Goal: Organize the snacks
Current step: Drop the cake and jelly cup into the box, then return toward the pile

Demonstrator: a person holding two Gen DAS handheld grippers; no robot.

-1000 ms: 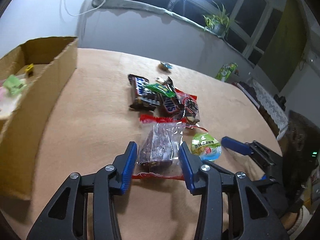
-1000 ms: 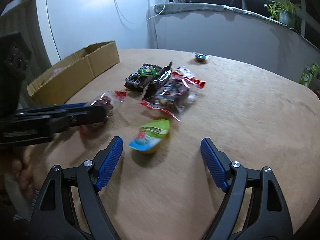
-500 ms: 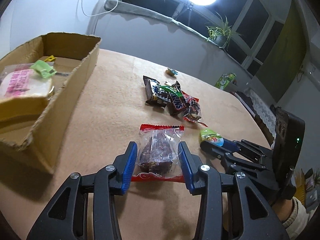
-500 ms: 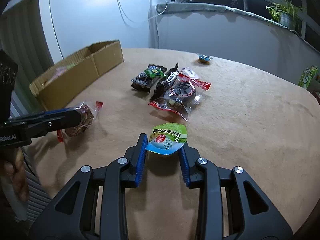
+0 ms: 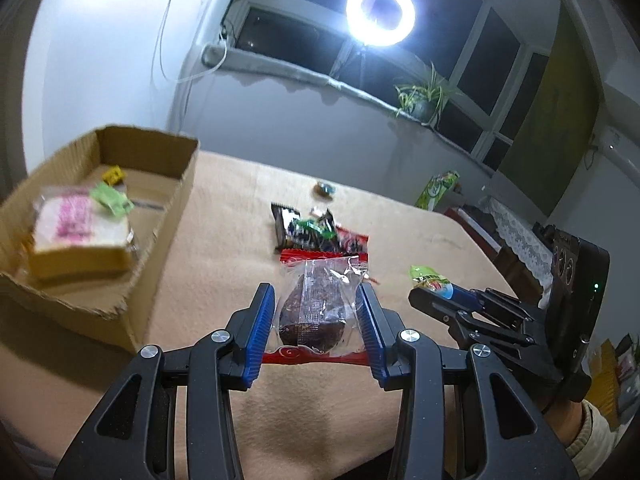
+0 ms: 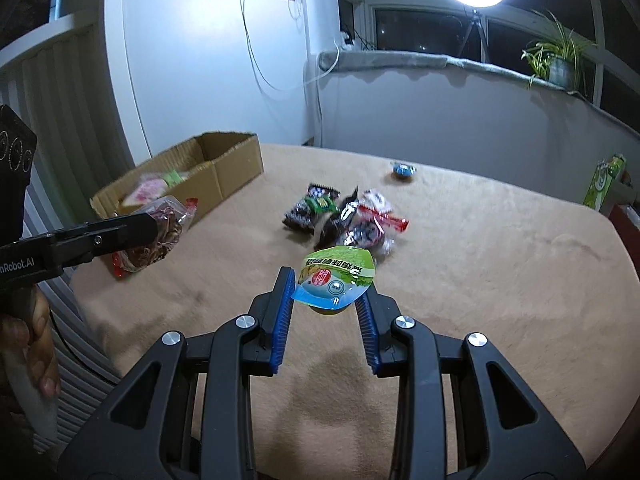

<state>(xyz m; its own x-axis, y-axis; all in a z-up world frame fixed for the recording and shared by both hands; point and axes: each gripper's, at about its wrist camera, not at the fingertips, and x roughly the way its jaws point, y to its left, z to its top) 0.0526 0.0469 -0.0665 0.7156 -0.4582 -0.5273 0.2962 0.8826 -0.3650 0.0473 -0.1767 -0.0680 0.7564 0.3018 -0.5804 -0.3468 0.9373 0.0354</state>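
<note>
A clear packet of dark dried fruit (image 5: 316, 312), red-edged at both ends, is clamped between the blue pads of the left gripper (image 5: 318, 312) and is held clear of the tan table cover (image 5: 416, 236). In the right wrist view the same packet is seen at the left, gripped from the side, just near of the cardboard box (image 6: 236, 168).

A small jelly cup (image 6: 336, 280) with a green and blue foil lid is pinched between the pads of the right gripper (image 6: 326, 296), whose jaws have just been closing around it; the cup is lifted off the cover.

The box stands at the far left of the table, open at the top. A wrapped slice of bread (image 5: 80, 236) with pink print and a small green packet (image 5: 112, 198) are seen inside it.

A pile of snack wrappers (image 6: 340, 216) lies in the middle of the table, beyond both grippers. A small blue sweet (image 6: 403, 169) lies alone further back. A lit ring lamp (image 5: 380, 13) is seen against the dark window.
</note>
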